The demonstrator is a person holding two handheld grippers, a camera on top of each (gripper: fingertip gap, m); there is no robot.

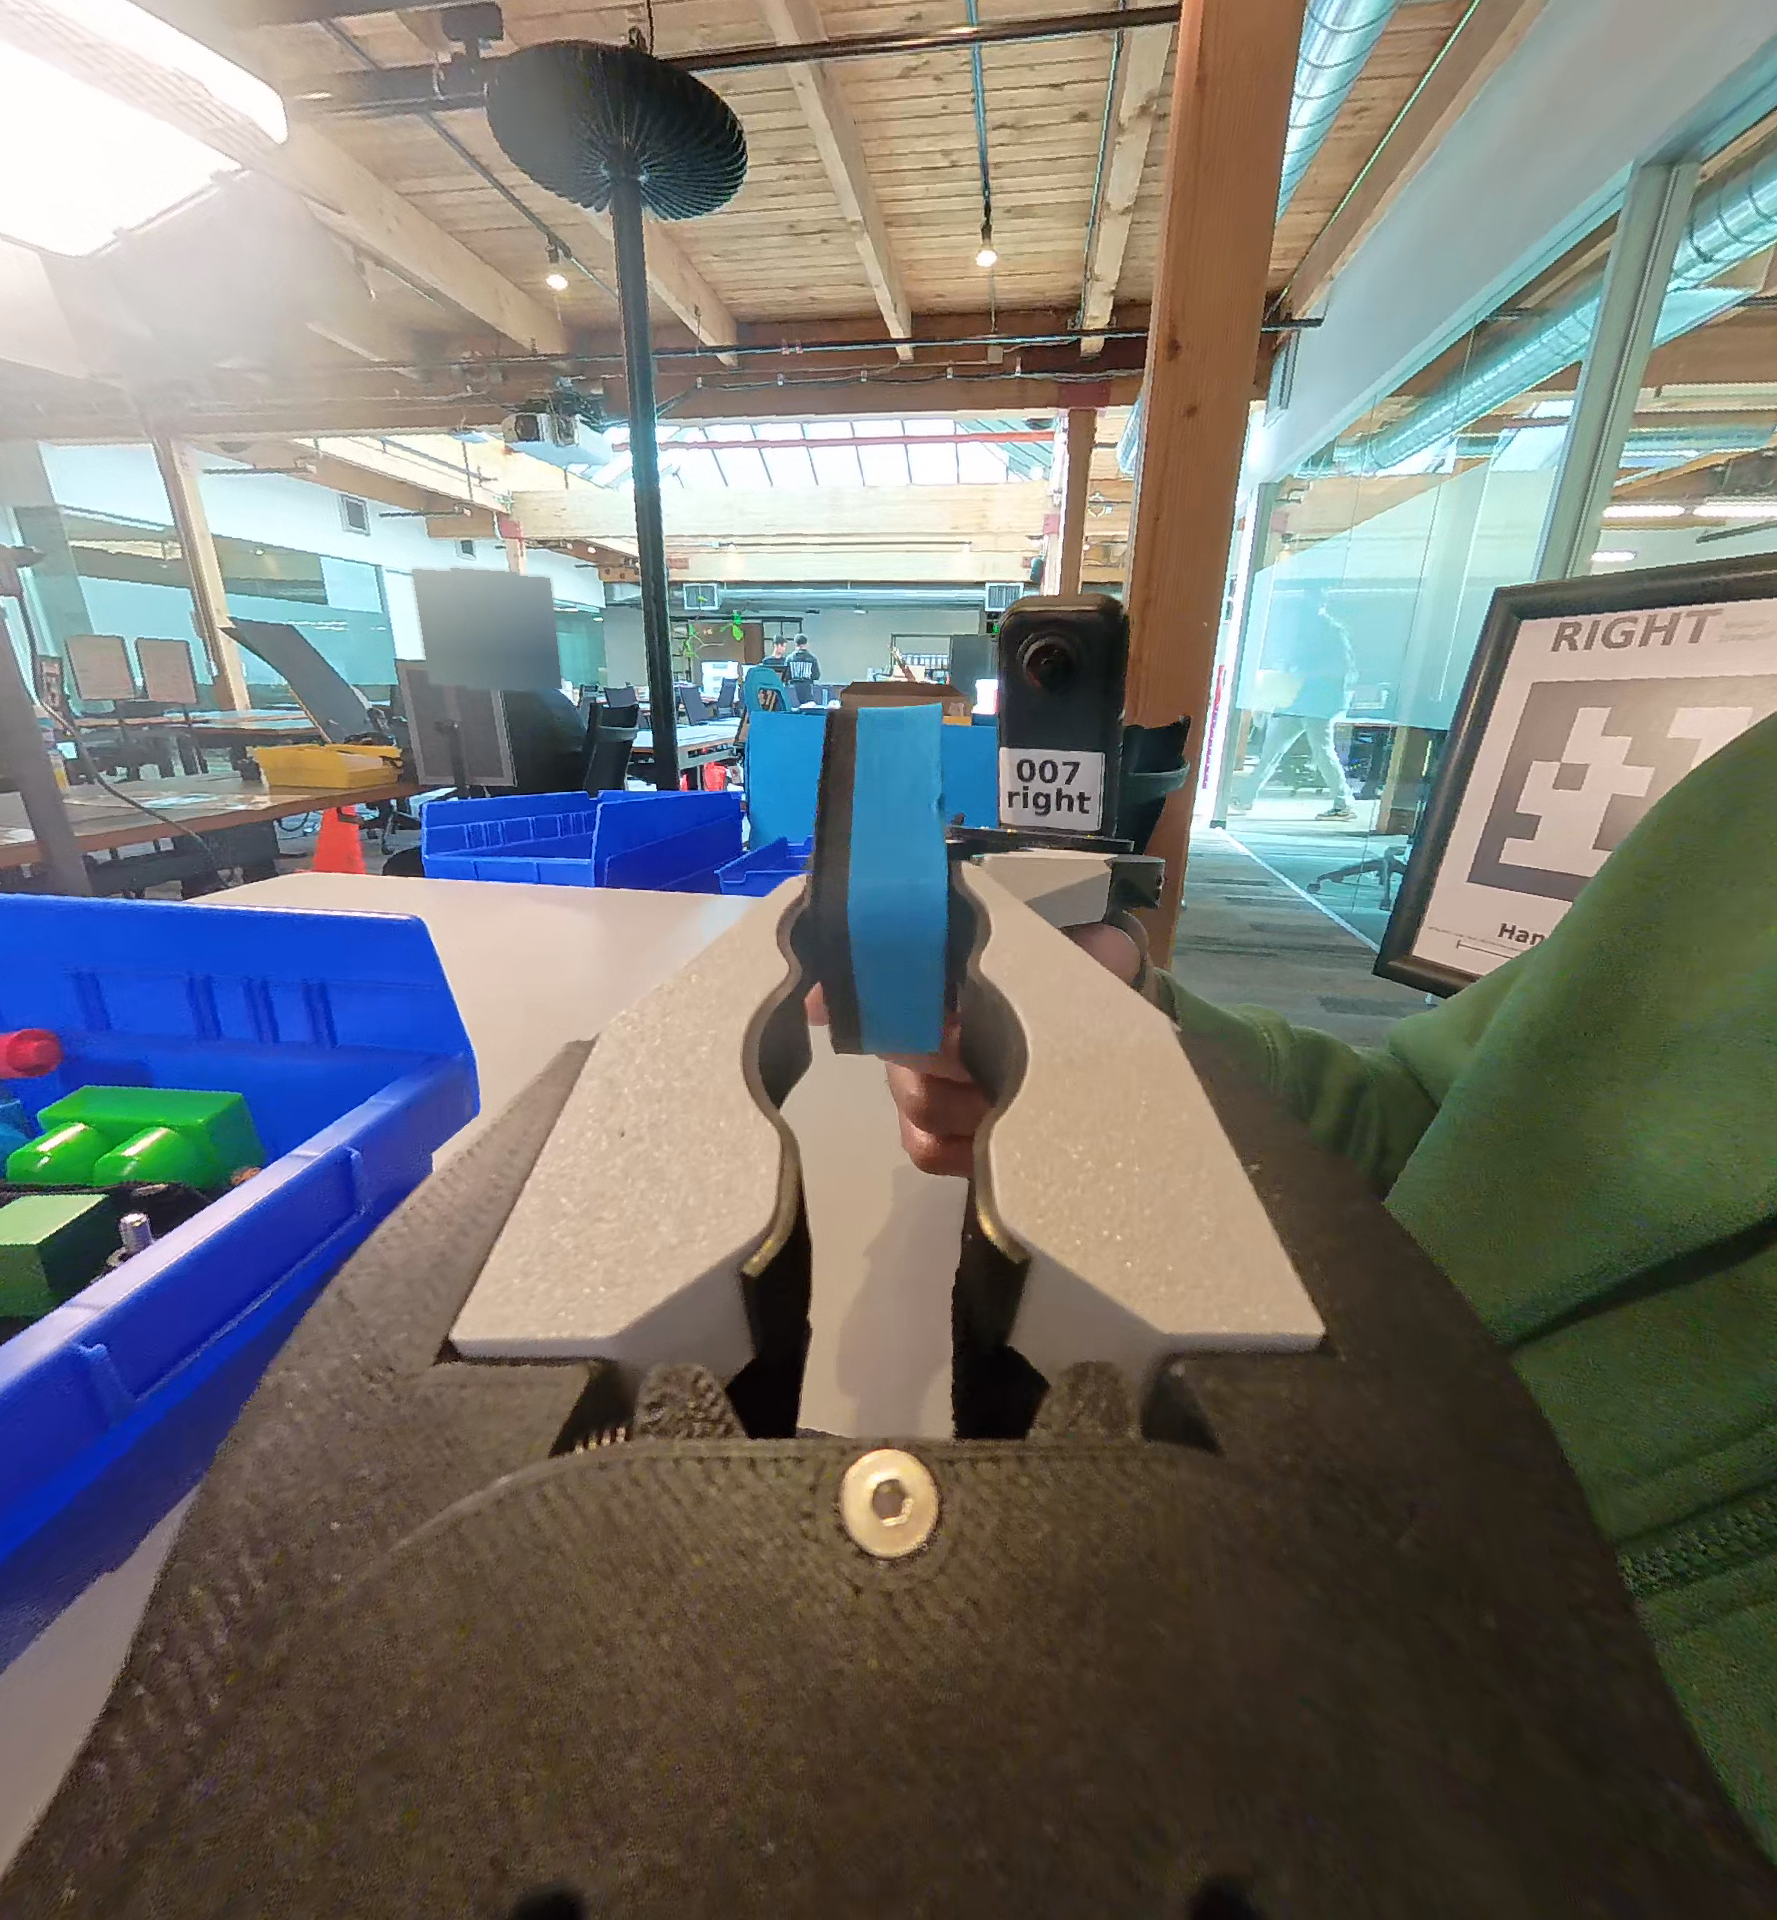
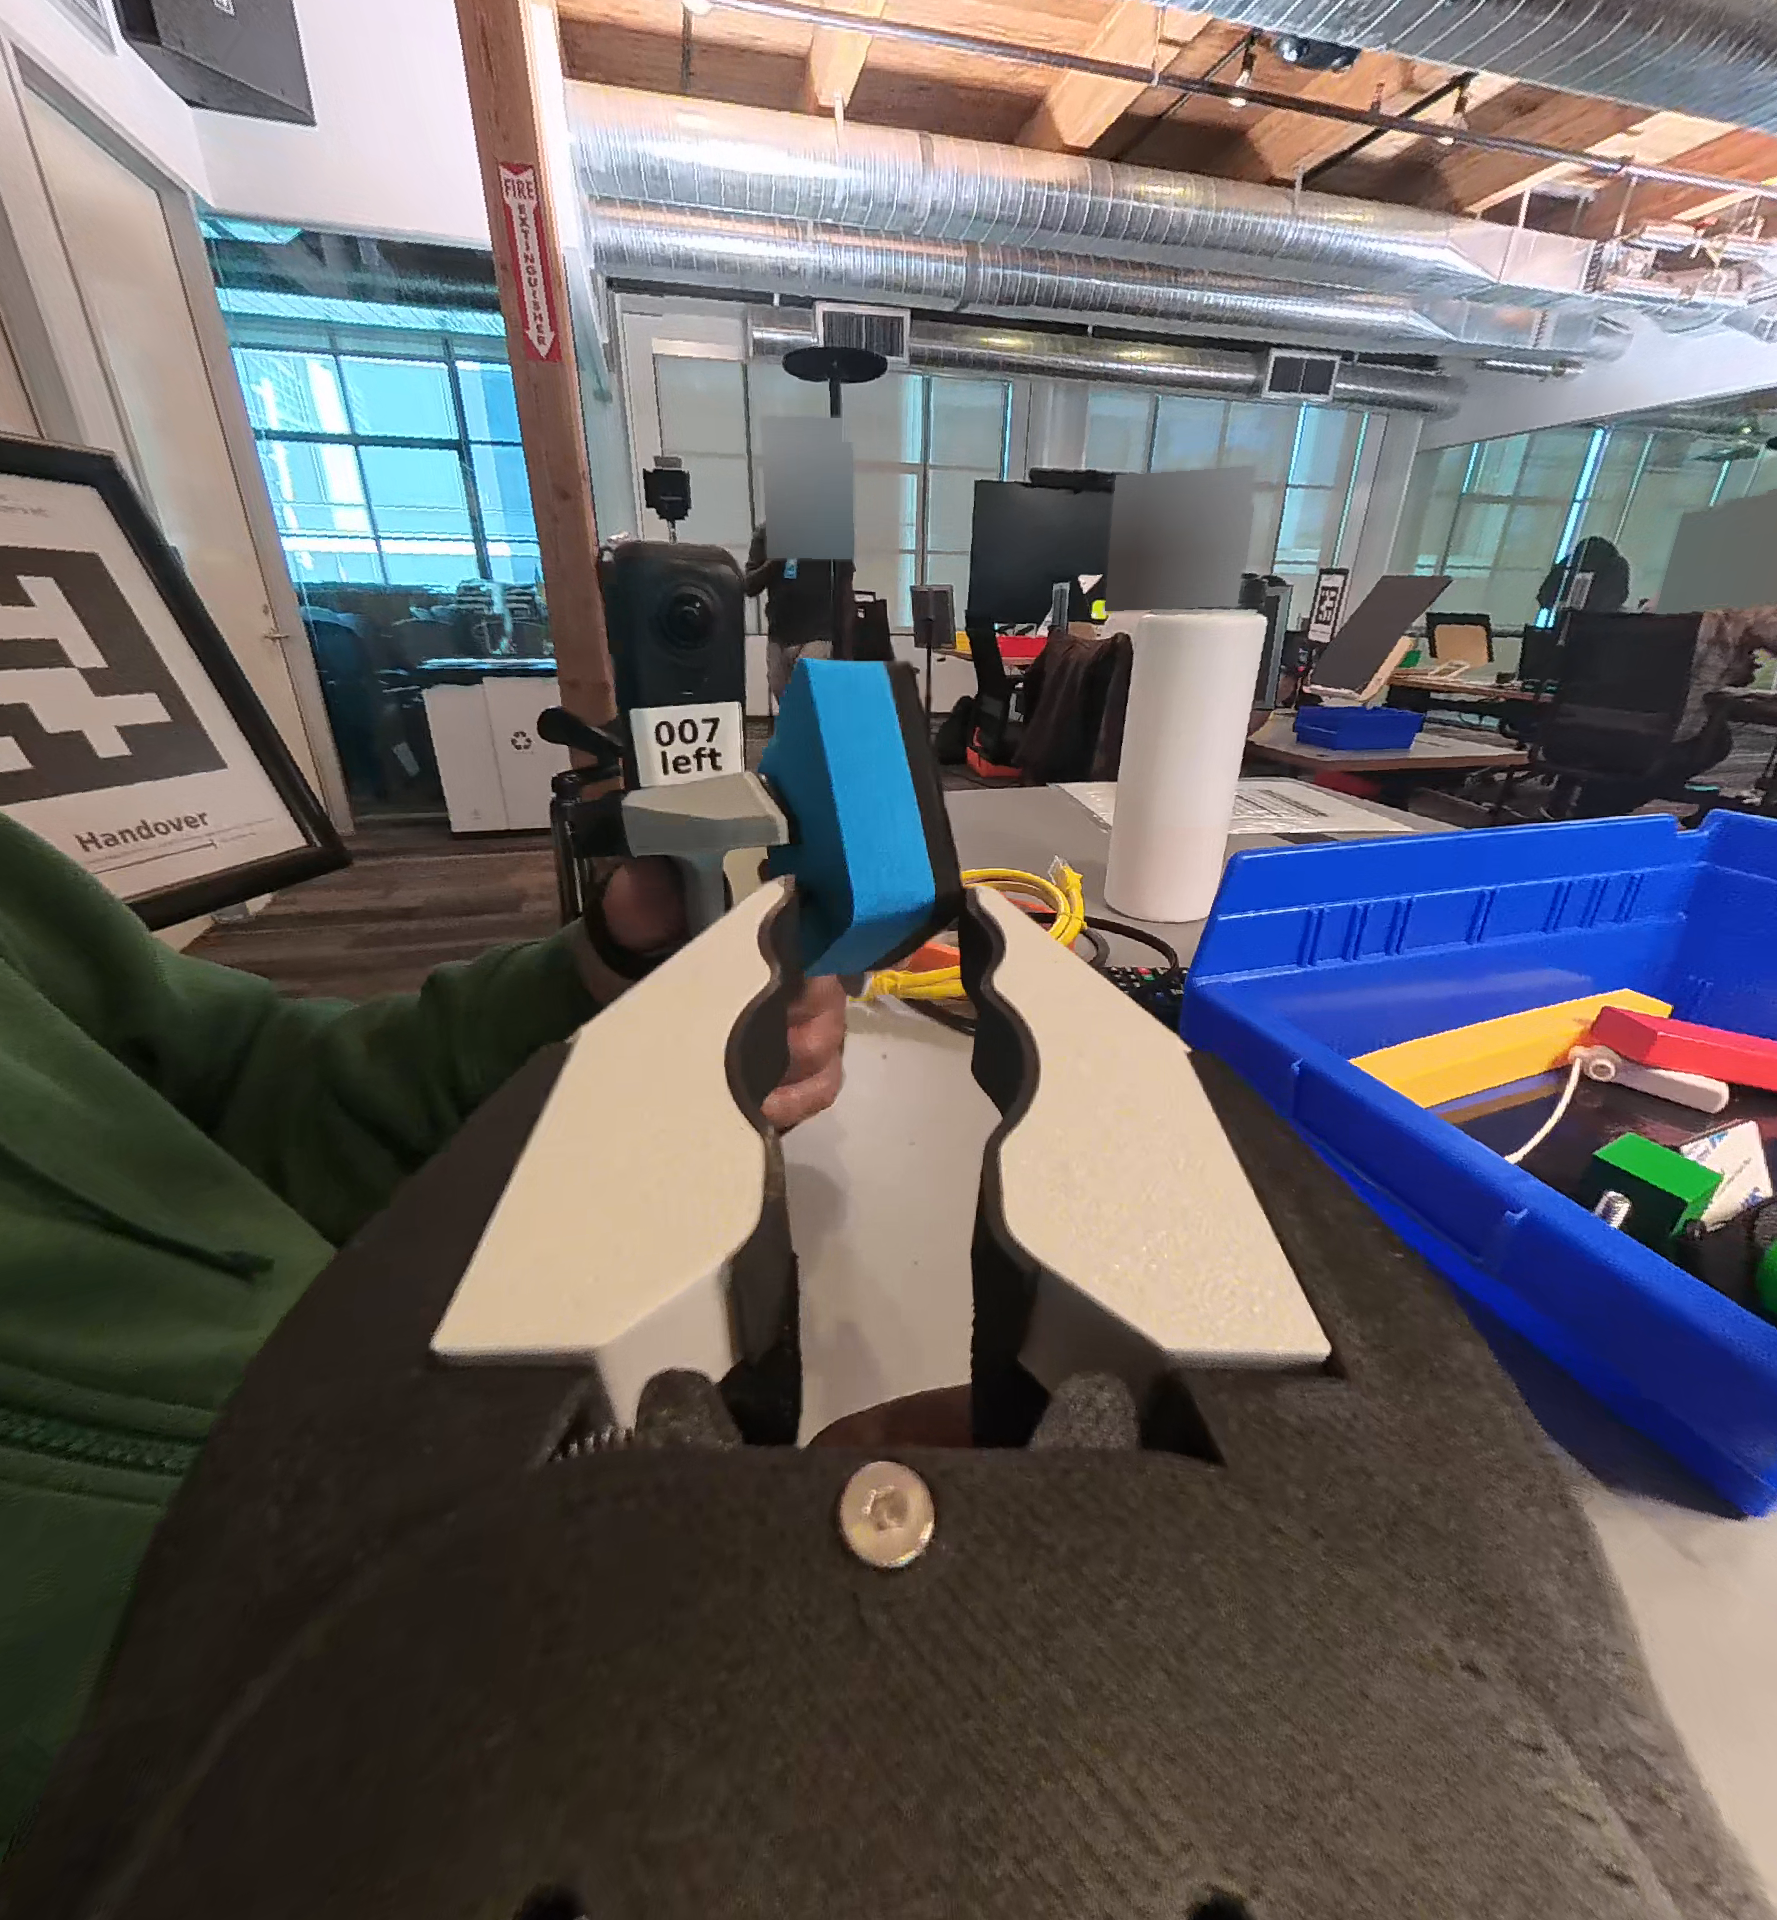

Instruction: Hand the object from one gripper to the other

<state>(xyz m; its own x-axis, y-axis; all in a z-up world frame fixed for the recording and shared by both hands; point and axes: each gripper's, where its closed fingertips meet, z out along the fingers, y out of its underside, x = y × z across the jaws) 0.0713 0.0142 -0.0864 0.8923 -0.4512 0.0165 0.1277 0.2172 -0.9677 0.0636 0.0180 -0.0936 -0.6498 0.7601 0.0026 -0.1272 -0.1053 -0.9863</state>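
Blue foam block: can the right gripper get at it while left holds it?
Probably yes. The blue foam block sits between the right gripper's fingertips, nothing in between; the left gripper grips it from the opposite side. Whether right has closed is unclear.

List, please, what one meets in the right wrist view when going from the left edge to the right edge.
Green sleeve → framed marker sign → blue-and-black block → white paper roll → blue bin.
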